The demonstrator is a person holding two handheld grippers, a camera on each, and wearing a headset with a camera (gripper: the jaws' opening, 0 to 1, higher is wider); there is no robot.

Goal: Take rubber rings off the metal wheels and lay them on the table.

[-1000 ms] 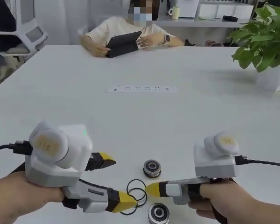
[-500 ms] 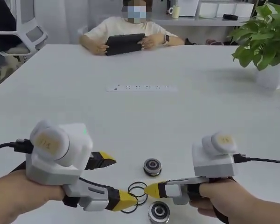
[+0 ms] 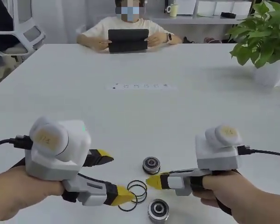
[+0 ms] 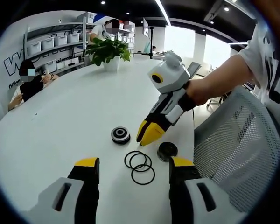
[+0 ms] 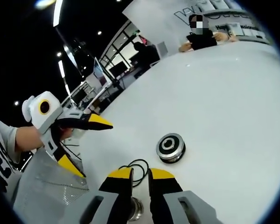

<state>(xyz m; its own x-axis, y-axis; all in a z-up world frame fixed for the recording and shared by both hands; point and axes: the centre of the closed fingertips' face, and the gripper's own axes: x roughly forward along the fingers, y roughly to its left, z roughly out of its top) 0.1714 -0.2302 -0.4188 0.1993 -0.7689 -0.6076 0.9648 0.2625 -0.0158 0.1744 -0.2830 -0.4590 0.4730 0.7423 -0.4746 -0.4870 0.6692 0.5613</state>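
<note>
Our right gripper (image 3: 151,181) has nudged its yellow tip up off the edge of the ring pile since a moment ago, and across the counter (image 3: 60,93) the tablet (image 3: 128,40) has been squared up. Nearest us now, the near metal wheel (image 3: 158,210) lies flat on the white counter, just below the right gripper's tip. That gripper's jaws are drawn almost together, only a slit between them, nothing pinched. Just left of that wheel, three black rubber rings (image 3: 136,192) lie loose and overlapping on the counter, off the wheels. Our left gripper (image 3: 120,177) comes in from the left with jaws spread wide. Its lower tip is at the rings' left edge, touching or just over them, we cannot tell which, and its upper tip is well clear. Past the rings, the second metal wheel (image 3: 151,164) lies alone, just beyond the right tip. Further out there's a white socket strip (image 3: 140,86), a potted plant (image 3: 263,32) off to the right, and at the far edge a person (image 3: 100,29) holding the tablet.
</note>
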